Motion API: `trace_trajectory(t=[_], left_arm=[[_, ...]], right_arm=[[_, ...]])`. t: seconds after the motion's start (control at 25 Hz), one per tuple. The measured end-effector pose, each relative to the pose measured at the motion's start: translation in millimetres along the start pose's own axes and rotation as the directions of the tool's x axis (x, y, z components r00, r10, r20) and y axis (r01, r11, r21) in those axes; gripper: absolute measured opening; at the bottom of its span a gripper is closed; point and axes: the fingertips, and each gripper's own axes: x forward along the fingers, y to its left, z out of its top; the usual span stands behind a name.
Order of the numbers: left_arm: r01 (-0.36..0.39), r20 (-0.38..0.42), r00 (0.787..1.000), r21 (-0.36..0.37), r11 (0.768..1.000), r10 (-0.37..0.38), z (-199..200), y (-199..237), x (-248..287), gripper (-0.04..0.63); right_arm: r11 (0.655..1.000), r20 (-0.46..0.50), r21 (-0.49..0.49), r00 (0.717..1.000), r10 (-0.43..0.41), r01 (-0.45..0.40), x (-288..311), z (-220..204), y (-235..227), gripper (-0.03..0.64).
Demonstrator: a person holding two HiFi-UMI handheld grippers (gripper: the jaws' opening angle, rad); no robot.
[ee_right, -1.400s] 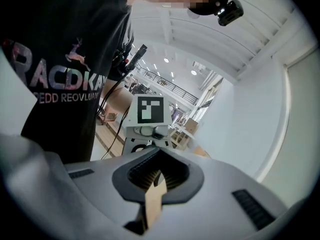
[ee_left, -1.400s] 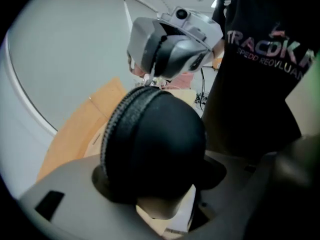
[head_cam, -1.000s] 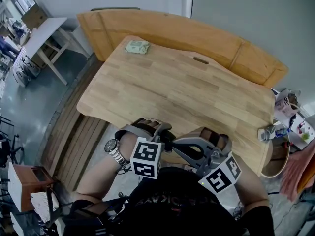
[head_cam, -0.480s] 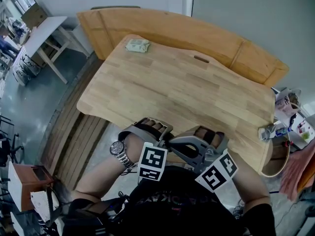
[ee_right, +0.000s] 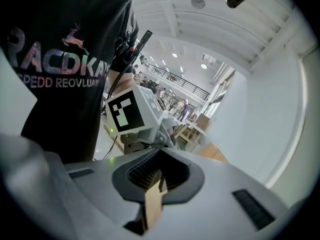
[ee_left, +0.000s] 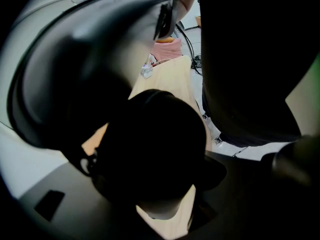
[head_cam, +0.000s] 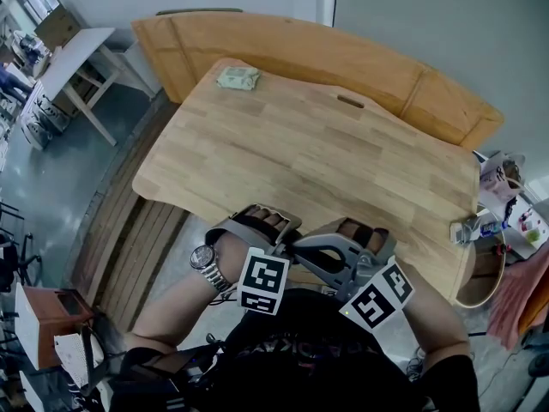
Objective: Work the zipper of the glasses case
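Black and rounded, the glasses case (ee_left: 152, 151) fills the middle of the left gripper view. It sits between the jaws of the left claw (ee_left: 160, 176), which stand wide and hold it clear of the pale wooden worktop (head_cam: 326, 161). The view is too dark to show any zipper. The right claw (ee_right: 155, 184) has its jaws pressed together, and a thin tan strip shows at the seam; what it is cannot be told. It faces the left claw's marker cube (ee_right: 127, 111) and the person's black T-shirt (ee_right: 55, 74). Both hands sit close to the torso at the worktop's near edge, with a wristwatch (head_cam: 203, 258) on the left wrist. A pale green packet (head_cam: 238, 78) lies at the far corner.
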Motion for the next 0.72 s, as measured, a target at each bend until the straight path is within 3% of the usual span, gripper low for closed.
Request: trace_trajectory(t=[0.2,0.28,0.4,0.52,0.56,0.64,0.72], left_arm=[[0.007,0.057,0.998,-0.069,0.998,-0.004,0.0,2.5,0.8,0.307],[0.019,0.109,0.994,-0.132,0.991,-0.004,0.6,6.1,-1.5,0.307],[0.042,0.198,0.98,-0.255,0.966,0.009,-1.2,14.9,-5.8,0.307],[0.075,0.292,0.956,-0.376,0.924,0.041,-4.7,24.2,-9.6,0.307],[0.087,0.323,0.945,-0.413,0.906,0.057,-5.5,27.7,-10.8,0.306],[0.12,0.395,0.914,-0.493,0.862,0.098,-5.2,36.6,-14.8,0.307],[0.182,0.485,0.861,-0.576,0.797,0.154,-2.6,47.9,-22.8,0.305]], right_arm=[[0.999,0.027,0.02,0.999,-0.033,0.033,0.0,0.5,-5.8,0.026],[0.997,0.062,0.068,0.997,-0.045,0.04,-4.4,3.9,-10.5,0.099],[0.983,0.087,0.174,0.994,-0.07,0.054,-15.8,-0.2,-18.5,0.117],[0.944,0.025,0.323,0.996,-0.084,0.071,-28.9,-23.3,-20.8,0.121],[0.923,0.054,0.374,0.991,-0.119,0.091,-33.1,-23.4,-26.8,0.125],[0.87,0.193,0.474,0.949,-0.251,0.134,-40.7,-9.8,-47.3,0.138],[0.841,0.261,0.522,0.912,-0.316,0.142,-46.1,-8.1,-57.8,0.152]])
